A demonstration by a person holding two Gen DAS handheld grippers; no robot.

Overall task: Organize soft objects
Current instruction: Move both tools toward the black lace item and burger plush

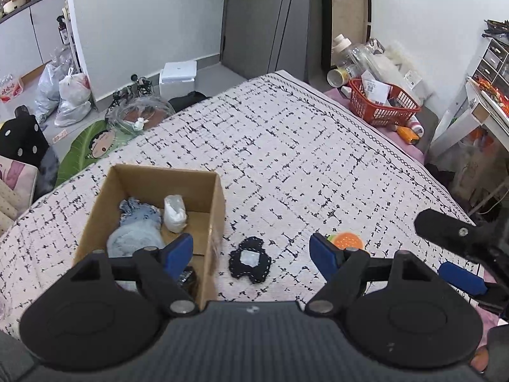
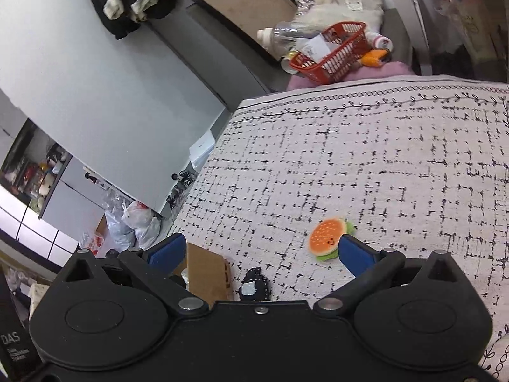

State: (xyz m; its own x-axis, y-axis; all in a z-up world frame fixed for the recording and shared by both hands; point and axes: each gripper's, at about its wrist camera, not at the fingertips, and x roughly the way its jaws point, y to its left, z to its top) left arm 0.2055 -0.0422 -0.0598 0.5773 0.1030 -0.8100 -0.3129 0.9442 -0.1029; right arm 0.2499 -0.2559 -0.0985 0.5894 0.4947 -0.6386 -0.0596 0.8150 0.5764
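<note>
- On the bed [image 1: 302,146] stands a cardboard box [image 1: 152,213], at its near left in the left wrist view.
- In the box lie a cloth bundle [image 1: 136,232] and, right of it, a small pouch [image 1: 174,213].
- Just right of the box lies a flat patch toy [image 1: 251,259]; further right, apart, a burger toy [image 2: 327,237].
- A basket [image 1: 383,103] sits at the bed's far right corner.

My left tool [image 1: 251,254] points steeply downward, its blue pads [image 1: 178,251] spread wide with nothing pressed between them. My right tool [image 2: 261,251] tilts down less steeply and is rolled to one side, its pads [image 2: 353,254] likewise apart and empty. In the left view, the right tool's fingers [image 1: 461,277] sit just beside mine.
</note>
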